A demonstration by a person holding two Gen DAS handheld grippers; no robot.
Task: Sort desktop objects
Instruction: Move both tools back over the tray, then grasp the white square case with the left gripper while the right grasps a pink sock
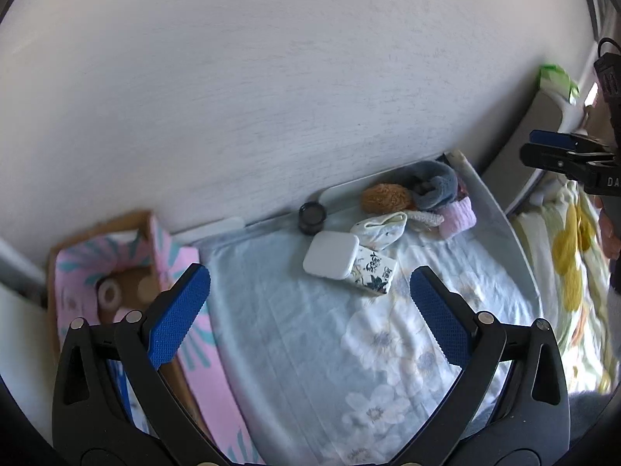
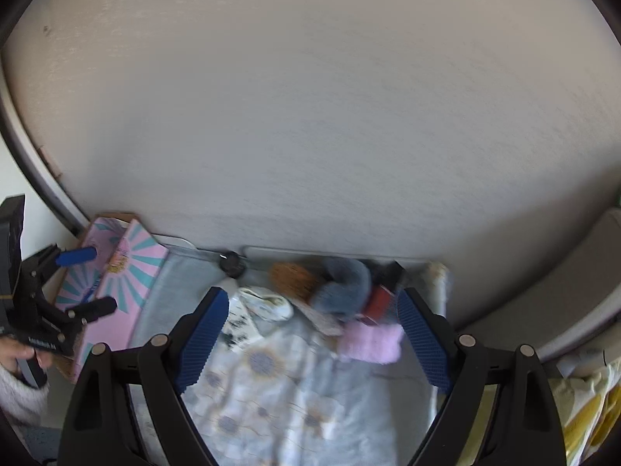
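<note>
- Both tongs stand wide apart with nothing between the ribbed blue pads: the left gripper (image 1: 306, 310) over the pale floral cloth (image 1: 310, 349), the right gripper (image 2: 312, 334) over the same cloth further right.
- The relation that matters, as I judge it: the pile of soft things lies straight ahead of the right gripper, with the pink knit roll (image 2: 370, 339) nearest, close to its right pad; this hand is the nearer one to the pile.
- Ahead of the left gripper lie a smooth white rounded-square case (image 1: 330, 255) and, touching it, a flat blue-flowered white box (image 1: 374, 270), its long side running aslant.
- Further on sit a cream cloth pouch (image 1: 382, 227), a fuzzy orange ball (image 1: 386, 199) and a grey knitted sock (image 1: 434, 186); the right view is blurred, so a red item there stays unclear.
- By the wall stands a small dark round jar (image 1: 311, 215).
- Far left, a pink-and-teal lined cardboard box (image 1: 116, 268) stands open.
</note>
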